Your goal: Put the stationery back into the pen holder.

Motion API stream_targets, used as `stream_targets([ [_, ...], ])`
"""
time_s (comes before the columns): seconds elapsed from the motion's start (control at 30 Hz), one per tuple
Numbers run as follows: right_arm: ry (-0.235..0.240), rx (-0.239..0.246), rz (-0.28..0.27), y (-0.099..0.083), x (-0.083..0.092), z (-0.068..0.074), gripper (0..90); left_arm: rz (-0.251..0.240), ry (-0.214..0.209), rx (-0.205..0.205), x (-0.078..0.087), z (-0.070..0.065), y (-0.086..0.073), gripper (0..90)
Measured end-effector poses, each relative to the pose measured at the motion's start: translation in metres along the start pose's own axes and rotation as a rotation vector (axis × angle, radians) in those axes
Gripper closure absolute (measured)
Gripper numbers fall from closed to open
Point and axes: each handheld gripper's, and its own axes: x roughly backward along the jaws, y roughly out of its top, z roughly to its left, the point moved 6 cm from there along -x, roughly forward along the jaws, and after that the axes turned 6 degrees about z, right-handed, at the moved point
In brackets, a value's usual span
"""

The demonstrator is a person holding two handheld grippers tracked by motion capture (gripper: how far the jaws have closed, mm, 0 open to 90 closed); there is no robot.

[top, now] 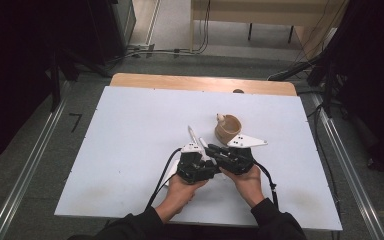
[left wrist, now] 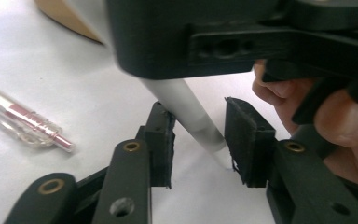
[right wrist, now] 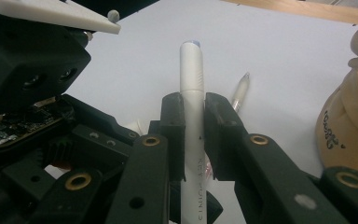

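Note:
My right gripper (right wrist: 195, 109) is shut on a white pen (right wrist: 192, 74), which runs along its jaws and sticks out past the tips. In the high view that pen (top: 192, 134) points away from the person. My left gripper (left wrist: 200, 126) stands open around the pen's other end (left wrist: 186, 109), the left pad close against it and a gap on the right side. Both grippers, left (top: 194, 162) and right (top: 221, 152), meet at the middle of the table. A clear pen with a red core (left wrist: 25, 122) lies on the white surface beside them, its tip (right wrist: 241, 88) behind the white pen.
A tan cup (top: 228, 129) with a small pale knob on its rim stands just beyond the right gripper, and is close at the right in the right gripper view (right wrist: 349, 126). The white board (top: 130, 150) covers a wooden table (top: 180, 81).

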Motion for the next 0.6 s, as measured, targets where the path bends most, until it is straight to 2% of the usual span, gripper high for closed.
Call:
stream_targets([
  [0.13, 0.001, 0.002, -0.012, 0.002, 0.002, 0.0, 76.7, -0.01, 0.006, 0.018, 0.002, 0.003, 0.0, 69.7],
  [0.37, 0.005, 0.001, -0.022, 0.003, 0.005, 0.0, 76.0, -0.015, 0.0, 0.082, 0.004, 0.011, 0.001, 78.3],
  [0.6, 0.014, 0.009, -0.019, 0.004, 0.007, 0.001, 75.2, -0.023, 0.011, 0.072, 0.006, 0.011, 0.001, 78.7],
])
